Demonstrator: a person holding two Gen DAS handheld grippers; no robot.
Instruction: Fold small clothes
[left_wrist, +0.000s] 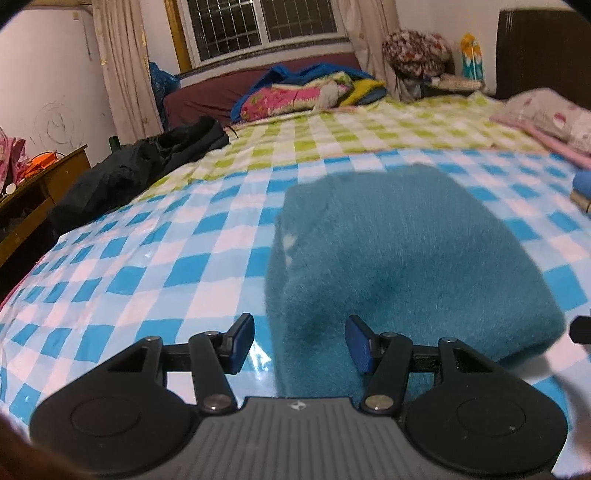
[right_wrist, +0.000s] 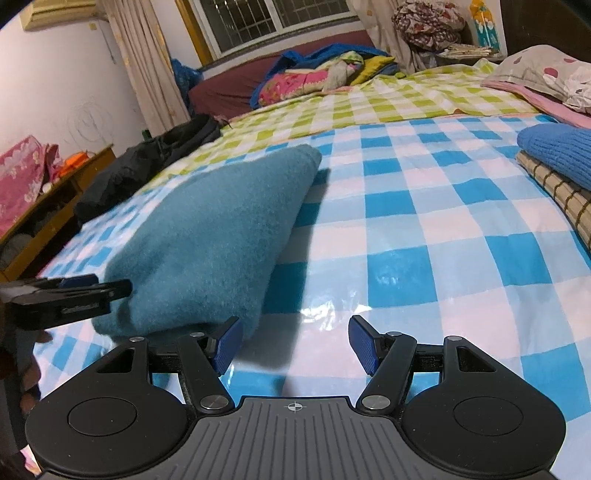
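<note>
Teal fuzzy garment (left_wrist: 406, 258), folded into a thick bundle, lies on the bed's blue-white check sheet (left_wrist: 129, 258), w/ a green-check sheet (left_wrist: 332, 133) beyond it. Left gripper (left_wrist: 300, 341): jaws about half apart, nothing clamped; garment's near-left corner sits btwn them, pads not pressing. Right gripper (right_wrist: 295, 343): jaws wide, empty, just right of the garment's near end, left pad beside the fabric. Folded blue knit (right_wrist: 557, 151) on a woven mat, well right of the garment.
</note>
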